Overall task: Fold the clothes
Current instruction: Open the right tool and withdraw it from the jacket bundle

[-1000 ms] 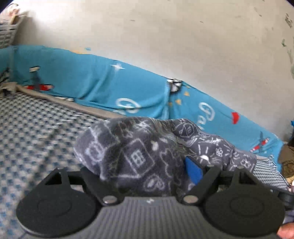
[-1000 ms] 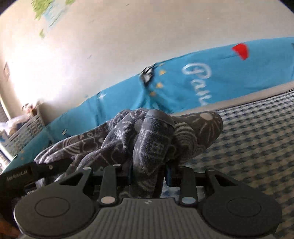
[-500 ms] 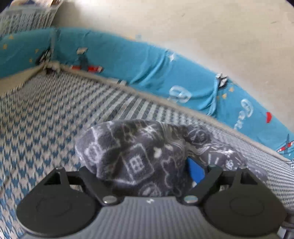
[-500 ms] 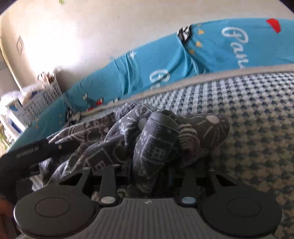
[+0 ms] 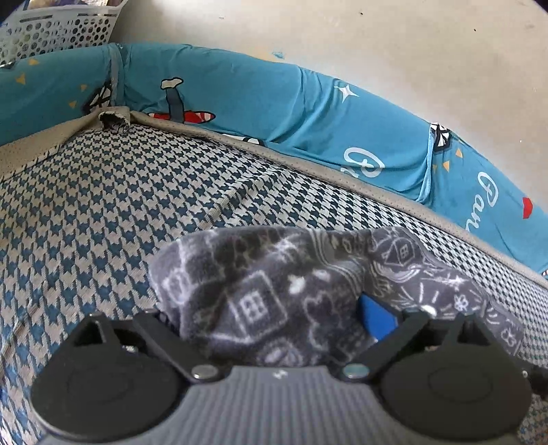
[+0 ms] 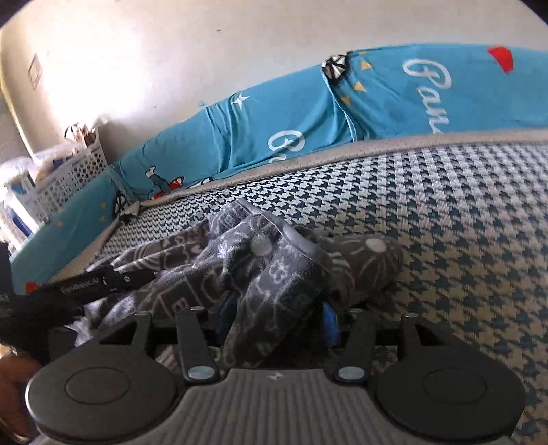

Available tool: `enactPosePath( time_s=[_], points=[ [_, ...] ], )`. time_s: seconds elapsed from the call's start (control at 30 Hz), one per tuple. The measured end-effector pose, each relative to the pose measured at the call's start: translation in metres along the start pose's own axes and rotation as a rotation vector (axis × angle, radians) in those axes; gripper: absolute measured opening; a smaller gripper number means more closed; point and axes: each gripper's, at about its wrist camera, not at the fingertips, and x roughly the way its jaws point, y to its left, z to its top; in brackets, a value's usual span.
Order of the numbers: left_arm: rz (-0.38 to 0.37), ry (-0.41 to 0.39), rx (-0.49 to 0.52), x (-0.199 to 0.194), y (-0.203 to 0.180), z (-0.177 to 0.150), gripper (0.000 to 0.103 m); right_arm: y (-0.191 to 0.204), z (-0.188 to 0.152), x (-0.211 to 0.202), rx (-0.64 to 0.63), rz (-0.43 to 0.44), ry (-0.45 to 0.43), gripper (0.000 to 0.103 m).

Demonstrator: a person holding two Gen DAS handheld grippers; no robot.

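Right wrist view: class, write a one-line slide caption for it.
Right gripper clamps a bunched grey patterned fleece garment on a houndstooth mattress.

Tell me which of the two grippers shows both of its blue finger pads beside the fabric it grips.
The right gripper: blue shows either side of the grey garment. The left gripper shows one.

fleece garment point(image 5: 274, 294): on mattress point(image 5: 102, 212), bunched betw. both grippers
bumper point(image 5: 239, 99): along mattress far edge, vs. wall point(image 5: 342, 37)
basket point(image 5: 58, 30): behind bumper, far-left corner
left gripper point(image 6: 102, 284): left of garment in right view
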Motion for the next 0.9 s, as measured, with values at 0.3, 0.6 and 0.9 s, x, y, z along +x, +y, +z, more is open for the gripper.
enactPosePath(
  time_s=[0.3, 0.6, 0.9],
  points=[
    [-0.002, 0.004, -0.038, 0.0, 0.002, 0.0, 0.097, -0.006, -0.003, -0.013, 0.123, -0.03, -0.022, 0.052],
    [0.013, 0.001, -0.05, 0.002, 0.002, 0.003, 0.099, 0.041, -0.001, -0.028, -0.132, -0.017, -0.192, 0.051],
    [0.021, 0.004, -0.063, 0.004, 0.005, 0.005, 0.101, 0.076, -0.017, 0.002, -0.361, 0.081, -0.166, 0.05]
  ],
)
